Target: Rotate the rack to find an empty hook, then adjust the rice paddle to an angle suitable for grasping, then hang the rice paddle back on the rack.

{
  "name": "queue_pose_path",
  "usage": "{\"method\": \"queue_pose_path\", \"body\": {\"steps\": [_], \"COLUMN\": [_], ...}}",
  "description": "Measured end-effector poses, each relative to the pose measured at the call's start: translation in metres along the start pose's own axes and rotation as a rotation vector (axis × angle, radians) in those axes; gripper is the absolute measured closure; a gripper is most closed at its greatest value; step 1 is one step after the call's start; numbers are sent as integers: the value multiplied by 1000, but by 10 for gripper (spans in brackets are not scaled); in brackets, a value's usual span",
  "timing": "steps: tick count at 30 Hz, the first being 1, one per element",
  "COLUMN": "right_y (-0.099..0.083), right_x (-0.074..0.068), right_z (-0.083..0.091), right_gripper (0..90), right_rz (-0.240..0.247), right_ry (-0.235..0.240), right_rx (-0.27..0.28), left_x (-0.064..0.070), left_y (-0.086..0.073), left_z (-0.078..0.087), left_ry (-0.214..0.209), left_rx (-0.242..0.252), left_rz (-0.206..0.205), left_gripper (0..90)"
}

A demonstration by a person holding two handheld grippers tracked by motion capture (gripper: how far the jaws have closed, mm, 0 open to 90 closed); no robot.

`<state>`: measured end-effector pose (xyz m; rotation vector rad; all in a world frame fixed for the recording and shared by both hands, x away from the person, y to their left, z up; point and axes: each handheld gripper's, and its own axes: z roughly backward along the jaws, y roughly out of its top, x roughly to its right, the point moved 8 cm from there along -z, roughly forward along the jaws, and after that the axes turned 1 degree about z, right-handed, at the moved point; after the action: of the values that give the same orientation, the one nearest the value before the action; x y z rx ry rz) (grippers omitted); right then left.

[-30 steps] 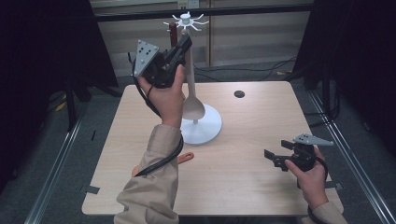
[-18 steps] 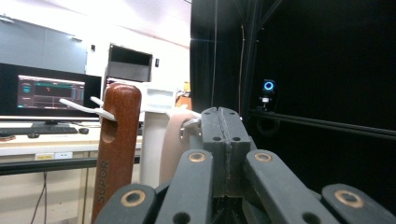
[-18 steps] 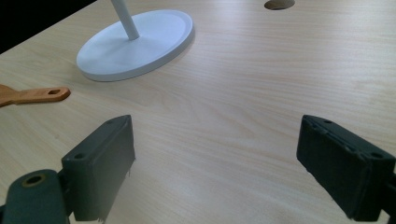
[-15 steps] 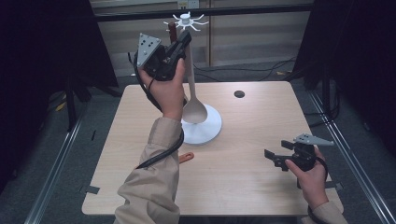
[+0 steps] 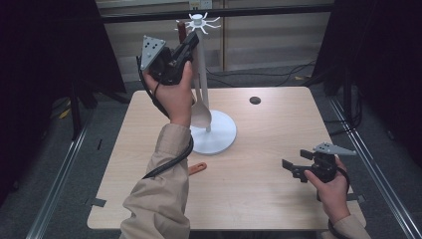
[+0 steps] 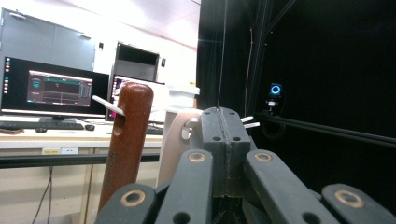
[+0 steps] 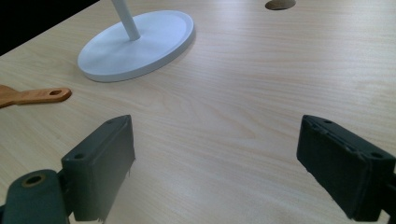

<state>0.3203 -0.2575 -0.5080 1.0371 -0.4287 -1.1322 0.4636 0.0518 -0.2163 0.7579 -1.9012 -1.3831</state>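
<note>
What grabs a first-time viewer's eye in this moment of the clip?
The raised left gripper, held high beside the top of the white utensil stand at the table's middle, its jaws shut by a pale spoon that hangs down the pole. A brown handle hangs on a peg alongside. At the near right edge, the right gripper rests open over bare wood.

left claw (image 5: 191, 42) raised higher along the white stand (image 5: 201, 59), pale spoon (image 5: 201, 112) lifted with it

Jaws of the right gripper (image 7: 217, 172) spread wide over bare table (image 7: 243, 93); white stand base (image 7: 140, 42) beyond them, orange handle (image 7: 32, 96) beside that base.
</note>
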Motion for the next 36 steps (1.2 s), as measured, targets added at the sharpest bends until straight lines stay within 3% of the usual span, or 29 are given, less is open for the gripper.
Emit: {"method": "queue_pose_path", "body": {"steps": [12,36], "right_y": [0,2], "right_x": [0,-1], "right_z": [0,-1], "right_gripper": [102,102], "right_rz": [-1,0], "right_ry": [-2,-1], "right_rx": [2,6], "left_x": [-10,-9], "left_y": [2,-4], "left_z": [2,8], "left_ry": [19,7], "left_rx": [8,1], "left_rz": [14,21], "left_gripper": [900,900]}}
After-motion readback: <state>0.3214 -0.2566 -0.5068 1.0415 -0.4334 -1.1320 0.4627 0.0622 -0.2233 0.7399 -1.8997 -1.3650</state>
